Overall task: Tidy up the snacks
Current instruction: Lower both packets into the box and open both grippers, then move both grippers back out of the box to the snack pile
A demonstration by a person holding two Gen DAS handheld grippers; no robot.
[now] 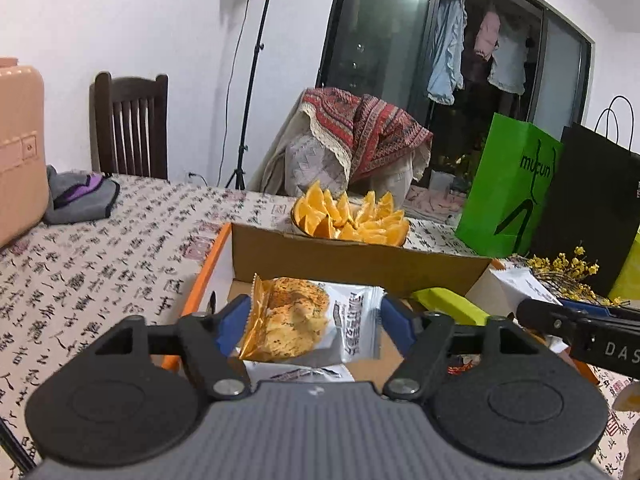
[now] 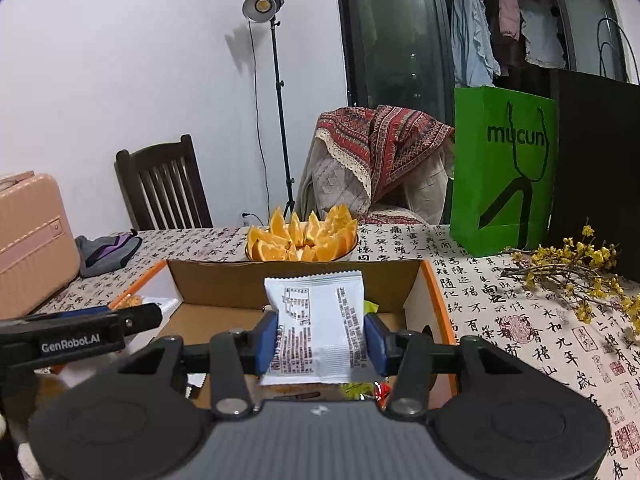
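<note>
Both grippers are loading the cardboard box (image 2: 224,284): left gripper (image 1: 312,320), jaws spread, is releasing a chip packet (image 1: 308,316); right gripper (image 2: 320,336) is pinching a white packet (image 2: 320,328), needing release toward twelve o'clock.

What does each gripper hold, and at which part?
The right gripper holds a white snack packet by its side edges. The left gripper is open around another packet, not gripping.

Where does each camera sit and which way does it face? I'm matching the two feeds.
Left wrist: on the left tool, facing a chip packet over the box; the right tool shows.
Right wrist: on the right tool, shut on a white packet; the left tool's finger shows.
Shared: box, oranges, green bag.
</note>
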